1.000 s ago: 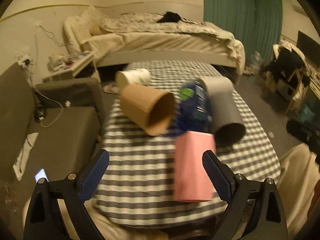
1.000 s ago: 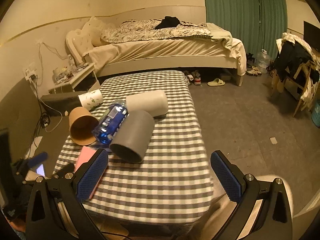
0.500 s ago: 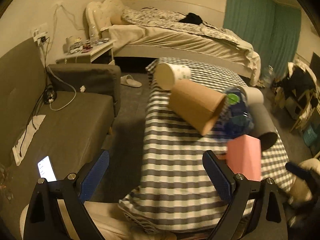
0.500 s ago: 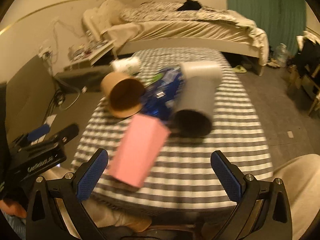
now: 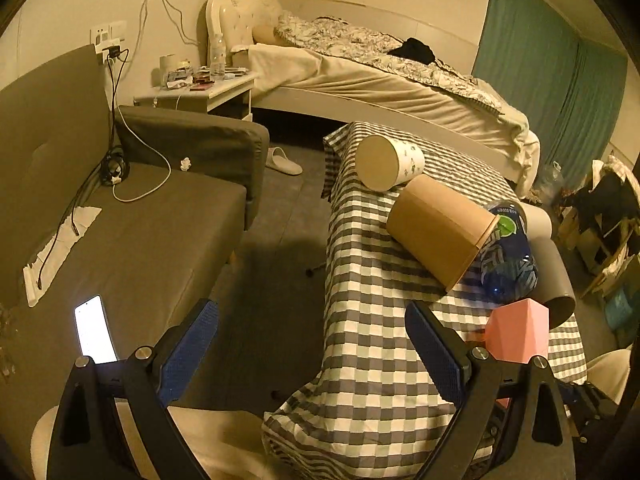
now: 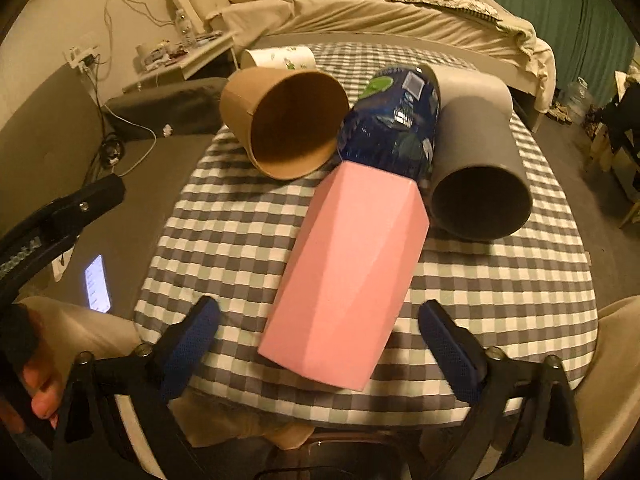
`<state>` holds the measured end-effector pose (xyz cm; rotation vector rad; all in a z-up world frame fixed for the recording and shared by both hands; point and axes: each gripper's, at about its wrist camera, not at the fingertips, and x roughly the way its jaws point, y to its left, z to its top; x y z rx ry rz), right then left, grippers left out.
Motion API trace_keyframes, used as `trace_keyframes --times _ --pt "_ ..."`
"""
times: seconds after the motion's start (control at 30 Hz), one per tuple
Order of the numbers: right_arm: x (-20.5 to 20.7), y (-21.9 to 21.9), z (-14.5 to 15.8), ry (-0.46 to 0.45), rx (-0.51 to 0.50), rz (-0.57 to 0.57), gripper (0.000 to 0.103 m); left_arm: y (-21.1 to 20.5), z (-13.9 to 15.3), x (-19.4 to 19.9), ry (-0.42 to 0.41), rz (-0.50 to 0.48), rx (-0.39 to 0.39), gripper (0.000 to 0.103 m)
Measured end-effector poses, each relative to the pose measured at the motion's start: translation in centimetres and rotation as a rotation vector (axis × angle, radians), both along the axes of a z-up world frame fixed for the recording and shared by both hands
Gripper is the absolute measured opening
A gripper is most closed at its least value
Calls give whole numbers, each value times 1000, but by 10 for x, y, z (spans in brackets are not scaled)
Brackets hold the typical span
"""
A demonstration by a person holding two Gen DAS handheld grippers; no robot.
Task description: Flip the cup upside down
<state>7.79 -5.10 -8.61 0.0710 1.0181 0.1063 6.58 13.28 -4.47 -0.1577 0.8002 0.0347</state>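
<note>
A pink faceted cup [image 6: 346, 268] lies on its side on the checked tablecloth [image 6: 224, 236], its base toward me. My right gripper [image 6: 320, 344] is open, with the fingers on either side of the cup's near end and not touching it. A brown paper cup [image 6: 288, 124], a blue bottle [image 6: 394, 132] and a grey cup [image 6: 478, 168] lie behind it. My left gripper [image 5: 312, 352] is open and empty off the table's left edge. The left wrist view also shows the pink cup [image 5: 518, 336] and the brown cup [image 5: 440, 228].
A white printed cup [image 5: 390, 162] lies at the table's far end. A grey sofa [image 5: 120, 224] with a lit phone [image 5: 95, 330] stands to the left. A bed [image 5: 380, 76] and a nightstand [image 5: 200, 92] stand beyond.
My right gripper has moved in close over the pink cup, which now lies between its fingers. My left gripper has swung left, away from the cups.
</note>
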Motion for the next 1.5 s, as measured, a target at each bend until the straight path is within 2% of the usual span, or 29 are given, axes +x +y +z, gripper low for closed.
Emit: trace_keyframes --times 0.1,0.23,0.53,0.8,1.03,1.5 --pt "1 -4 -2 22 3 -6 68 -1 0 -1 0 0 1 97" --pt "-5 -10 7 -5 19 -7 63 -2 -1 -2 2 -6 7 97" --pt "-20 -19 36 -104 37 20 59 -18 0 -5 -2 -23 56 97" --pt "-13 -24 50 -140 47 46 57 -28 3 -9 -9 -42 78 97" --pt "11 -22 49 -139 48 43 57 -29 2 -9 -5 -45 77 97" --pt "14 -19 47 -151 25 68 58 -34 2 -10 -4 -48 91 97"
